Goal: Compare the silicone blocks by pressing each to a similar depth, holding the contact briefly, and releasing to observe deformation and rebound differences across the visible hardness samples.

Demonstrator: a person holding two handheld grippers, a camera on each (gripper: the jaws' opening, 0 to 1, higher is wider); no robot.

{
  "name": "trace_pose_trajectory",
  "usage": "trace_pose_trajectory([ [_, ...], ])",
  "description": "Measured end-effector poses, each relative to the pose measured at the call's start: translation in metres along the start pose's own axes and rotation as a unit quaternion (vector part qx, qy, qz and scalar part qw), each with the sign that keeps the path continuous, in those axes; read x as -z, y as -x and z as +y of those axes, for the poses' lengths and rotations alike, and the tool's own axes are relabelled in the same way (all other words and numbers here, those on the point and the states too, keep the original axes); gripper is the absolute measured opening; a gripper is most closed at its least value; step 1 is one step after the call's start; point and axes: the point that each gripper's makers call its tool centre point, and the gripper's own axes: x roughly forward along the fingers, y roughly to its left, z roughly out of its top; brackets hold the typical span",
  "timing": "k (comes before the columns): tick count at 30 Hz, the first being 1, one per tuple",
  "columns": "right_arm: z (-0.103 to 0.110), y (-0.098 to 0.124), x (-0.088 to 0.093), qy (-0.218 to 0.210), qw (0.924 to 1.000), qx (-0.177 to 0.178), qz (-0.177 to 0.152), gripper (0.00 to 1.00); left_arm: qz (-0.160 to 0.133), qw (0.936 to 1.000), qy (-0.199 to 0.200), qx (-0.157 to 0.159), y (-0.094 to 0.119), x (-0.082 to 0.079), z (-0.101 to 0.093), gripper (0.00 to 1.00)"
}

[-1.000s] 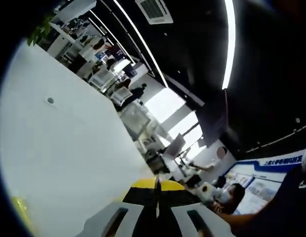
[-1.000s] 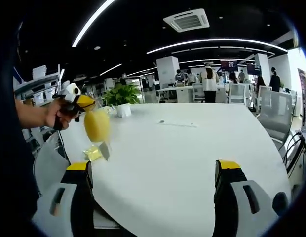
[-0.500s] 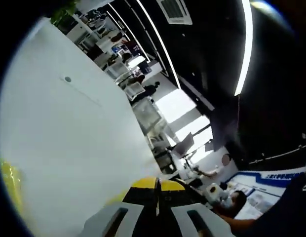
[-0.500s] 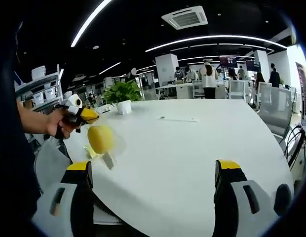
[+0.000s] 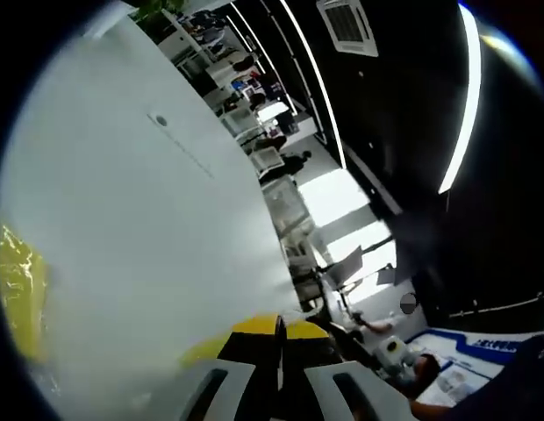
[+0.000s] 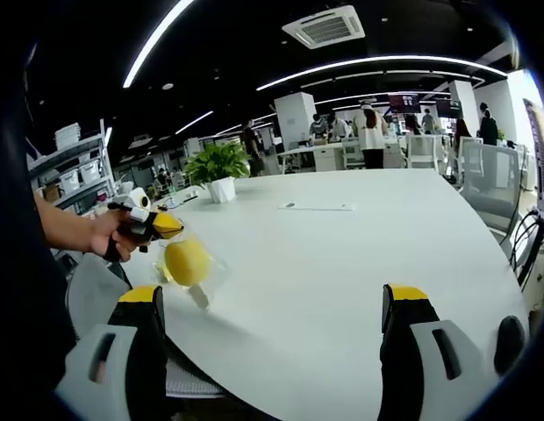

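No legible writing anywhere; blue wall panel (image 5: 483, 364) text in left gripper view too blurred to read. Right gripper view: right tool (image 6: 272, 351) released, jaws wide apart w/ nothing between, above white surface (image 6: 360, 254); left tool (image 6: 171, 226), in a hand (image 6: 114, 235), is clenched on a clear bag w/ yellow silicone block (image 6: 187, 261) hanging just over the surface's near-left edge, potted plant (image 6: 219, 167) farther back. Left gripper view: jaws pressed together, view rolled, yellow patch (image 5: 17, 289) at left edge.
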Motion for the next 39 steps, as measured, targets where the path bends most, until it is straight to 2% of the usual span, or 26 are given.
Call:
trace_pose_trajectory([
  [5,0.0,0.001,0.0,-0.001,1.0,0.001,0.001,0.97,-0.008,0.9996,0.026,-0.011,0.001,0.0,0.015,0.0],
  [10,0.001,0.001,0.001,-0.002,1.0,-0.002,0.004,0.97,-0.004,0.9992,0.024,-0.032,-0.002,-0.001,0.034,0.0],
  [19,-0.001,0.004,0.004,-0.007,0.9999,0.001,0.008,0.97,0.0,0.9984,0.018,-0.054,-0.006,-0.008,0.049,0.0],
  [22,-0.001,0.003,0.004,-0.008,0.9999,0.002,0.009,0.97,0.005,0.9959,0.024,-0.087,-0.005,-0.008,0.067,0.0],
  [26,0.0,0.002,0.004,-0.009,0.9999,0.001,0.011,0.97,0.006,0.9944,0.02,-0.104,-0.005,-0.008,0.078,0.0],
  [27,0.0,0.002,0.004,-0.009,0.9999,0.001,0.011,0.97,0.007,0.9933,0.017,-0.114,-0.005,-0.008,0.082,0.0],
  [28,0.0,0.002,0.005,-0.009,0.9999,0.001,0.011,0.97,0.009,0.9904,0.005,-0.138,-0.003,-0.009,0.094,0.0],
  [39,-0.002,0.003,0.007,-0.013,0.9998,0.003,0.013,0.97,0.025,0.9825,-0.008,-0.185,-0.003,-0.006,0.122,0.0],
])
